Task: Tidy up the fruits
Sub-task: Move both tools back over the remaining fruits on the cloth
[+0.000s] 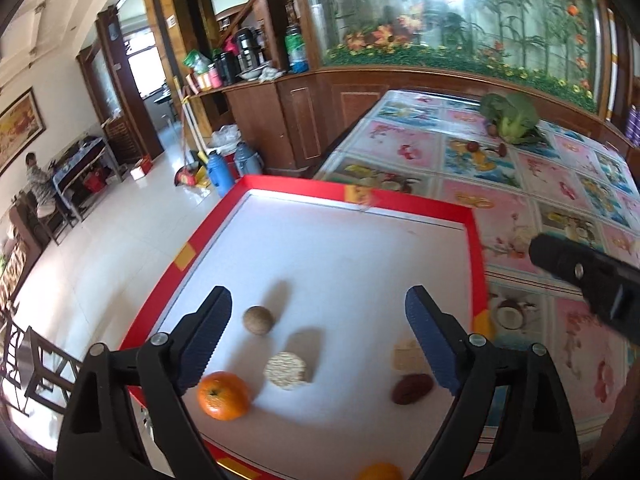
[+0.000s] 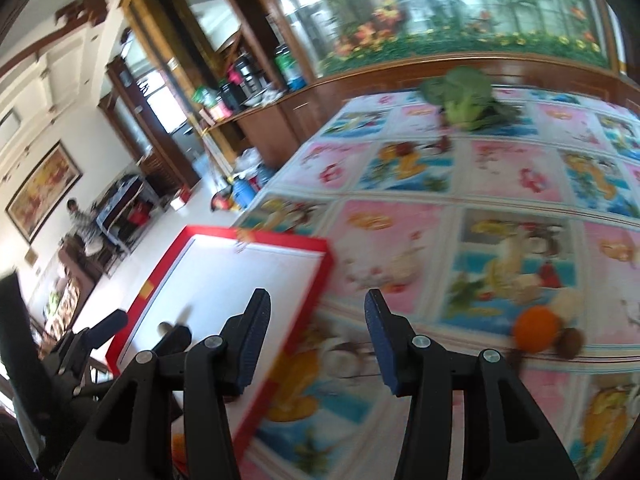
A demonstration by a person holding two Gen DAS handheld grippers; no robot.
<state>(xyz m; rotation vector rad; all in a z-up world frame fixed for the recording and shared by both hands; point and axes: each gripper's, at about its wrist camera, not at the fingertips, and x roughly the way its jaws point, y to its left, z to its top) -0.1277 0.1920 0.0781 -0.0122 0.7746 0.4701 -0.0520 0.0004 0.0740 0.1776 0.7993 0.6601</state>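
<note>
A red-rimmed white tray [image 1: 476, 236] lies at the table's left end. In it are an orange [image 1: 222, 395], a round brown fruit [image 1: 258, 320], a round rice cracker [image 1: 285, 370], a red date [image 1: 412, 388] and a square cracker [image 1: 405, 356]. My left gripper [image 1: 318, 312] is open above them, holding nothing. Another orange [image 1: 379, 472] shows at the bottom edge. My right gripper [image 2: 316, 308] is open and empty over the tray's right rim [image 2: 316, 280]. An orange [image 2: 536, 328] and a brown fruit [image 2: 571, 342] lie on the cloth at the right.
The table has a fruit-print cloth [image 2: 500, 184]. A broccoli [image 1: 510, 117] and small dark fruits [image 1: 473, 146] lie at its far end. The right gripper's body [image 1: 592, 276] shows beside the tray. Floor and cabinets are to the left.
</note>
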